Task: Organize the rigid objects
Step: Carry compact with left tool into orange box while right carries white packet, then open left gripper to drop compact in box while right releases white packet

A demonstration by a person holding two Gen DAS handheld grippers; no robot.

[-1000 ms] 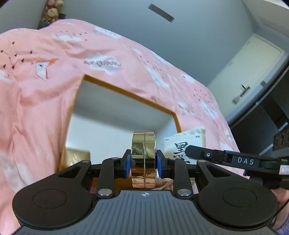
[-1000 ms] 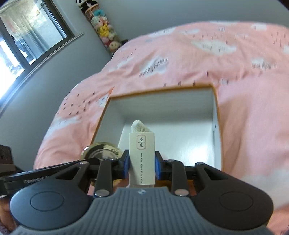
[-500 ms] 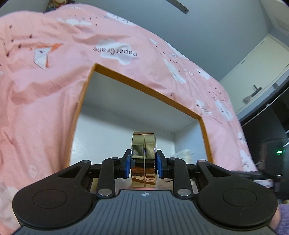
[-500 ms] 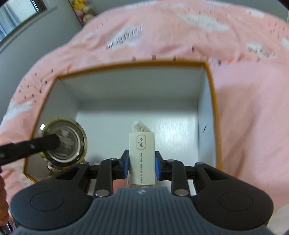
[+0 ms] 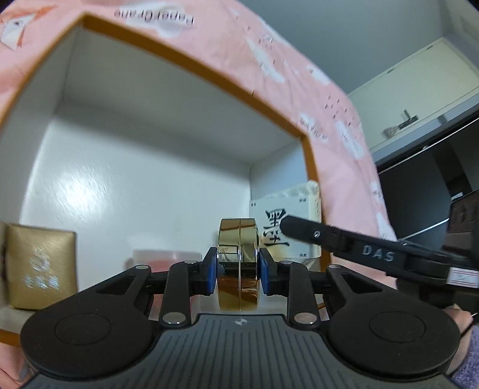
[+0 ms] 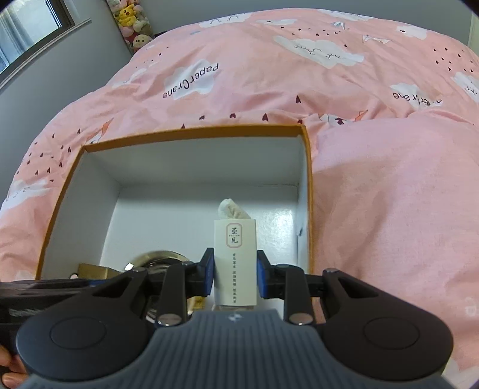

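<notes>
- The left gripper (image 5: 238, 266) pinches a shiny gold round tin (image 5: 238, 263) on edge between its blue pads, low over the near part of an open white cardboard box with an orange rim (image 5: 191, 64).
- The right gripper (image 6: 235, 275) is clamped on a slim cream paper packet with a printed label (image 6: 235, 263) (a white tissue-like tuft (image 6: 232, 209) pokes out of its far end), held upright near the box's right wall (image 6: 304, 206).
- Inside the box, a gold padded pouch with silver print (image 5: 40, 269) stands at the near left corner; something pale pink lies just beside it, too blurred to name.
- The box sits on a pink bedcover printed with white clouds (image 6: 299, 74).
- Soft toys (image 6: 131, 21) sit against the grey wall at the far left, beside a window.
</notes>
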